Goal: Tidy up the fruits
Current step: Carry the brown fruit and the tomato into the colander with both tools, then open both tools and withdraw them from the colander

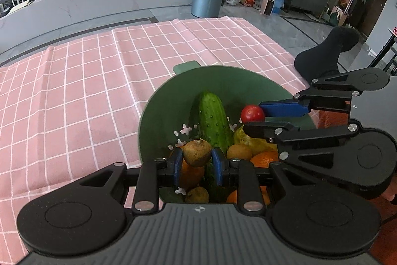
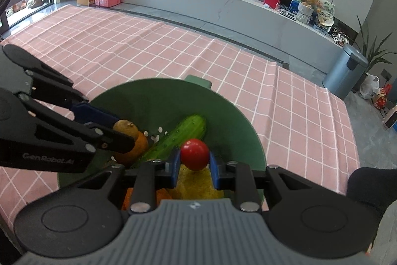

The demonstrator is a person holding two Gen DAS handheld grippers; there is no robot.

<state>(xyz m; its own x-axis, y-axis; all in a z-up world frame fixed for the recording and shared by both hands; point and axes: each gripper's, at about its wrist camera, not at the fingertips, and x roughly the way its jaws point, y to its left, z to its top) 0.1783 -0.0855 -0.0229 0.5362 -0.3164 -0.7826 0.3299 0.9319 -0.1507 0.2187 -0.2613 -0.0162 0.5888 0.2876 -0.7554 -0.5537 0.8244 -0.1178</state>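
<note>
Pink checked cloth [image 1: 86,91] under our green bowl [image 1: 173,96]: left gripper [image 1: 197,163] pinches a brown longan-like fruit [image 1: 197,152] above the cucumber [image 1: 213,121]. Right view: right gripper [image 2: 194,167] clamps the cherry tomato [image 2: 194,157] over the bowl, ready to drop.

Green bowl [image 1: 248,81], red tomato [image 2: 194,153], pink checked cloth [image 1: 86,81].

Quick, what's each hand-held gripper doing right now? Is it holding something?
Left hand-held gripper: closed on a small brown fruit.
Right hand-held gripper: closed on a red tomato.
</note>
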